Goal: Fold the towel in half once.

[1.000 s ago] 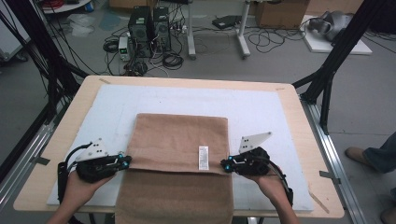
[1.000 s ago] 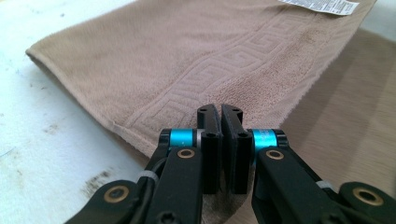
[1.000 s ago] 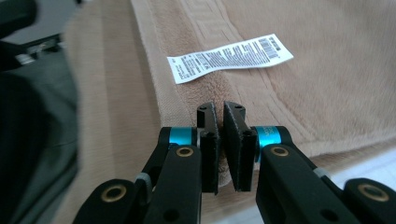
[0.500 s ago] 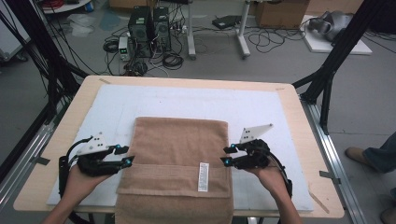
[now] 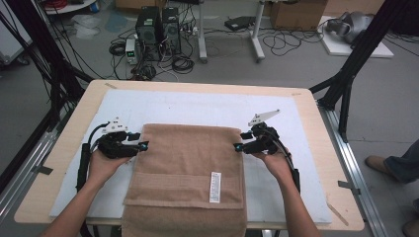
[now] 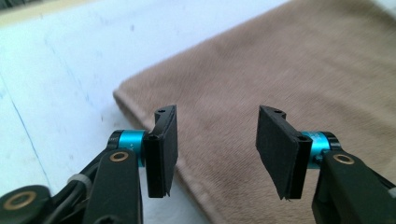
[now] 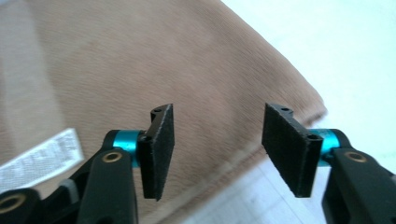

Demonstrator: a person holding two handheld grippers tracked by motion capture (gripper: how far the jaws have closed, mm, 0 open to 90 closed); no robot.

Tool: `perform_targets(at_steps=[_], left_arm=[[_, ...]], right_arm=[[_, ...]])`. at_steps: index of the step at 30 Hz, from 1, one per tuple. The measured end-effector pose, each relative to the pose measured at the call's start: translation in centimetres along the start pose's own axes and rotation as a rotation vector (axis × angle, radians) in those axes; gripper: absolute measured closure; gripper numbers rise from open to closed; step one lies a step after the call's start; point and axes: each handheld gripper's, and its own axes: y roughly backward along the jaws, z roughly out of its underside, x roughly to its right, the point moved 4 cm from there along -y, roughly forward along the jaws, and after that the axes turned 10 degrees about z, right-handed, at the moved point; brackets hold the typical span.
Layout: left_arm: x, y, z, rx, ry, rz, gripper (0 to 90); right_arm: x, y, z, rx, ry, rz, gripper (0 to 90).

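A brown towel (image 5: 190, 163) lies folded on the white mat (image 5: 197, 106), with its near end hanging over the table's front edge. A white label (image 5: 215, 186) faces up on its top layer. My left gripper (image 5: 142, 146) sits at the towel's left edge near the far corner. Its jaws have just been opening, and in the left gripper view the left gripper (image 6: 217, 144) stands open over the towel's edge (image 6: 289, 70) without touching it. My right gripper (image 5: 238, 146) mirrors it at the right edge. The right gripper (image 7: 217, 144) has also just been opening above the towel (image 7: 140, 60), beside the label (image 7: 42, 158).
The wooden table (image 5: 197, 86) borders the mat on all sides. Black frame legs (image 5: 346, 79) stand at the far corners. Computers and cables (image 5: 158, 34) lie on the floor behind. A person's shoe (image 5: 380, 163) is at the right.
Both grippers opened and moved away from the person along the towel's sides, up to its far corners. The top layer with the label came to rest nearer the front.
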Motion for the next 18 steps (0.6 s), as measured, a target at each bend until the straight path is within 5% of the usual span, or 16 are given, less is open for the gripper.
perform_targets(at_steps=[7,18], left_arm=[[-1.1,-0.9,0.8,-0.047,0.034,-0.016,43.9],[-1.9,-2.0,2.4,-0.132,0.072,-0.009,42.9]], right_arm=[[0.9,-1.1,1.5,-0.041,-0.035,0.047,40.1],[0.7,-3.4,2.6,-0.114,-0.052,0.047,41.2]])
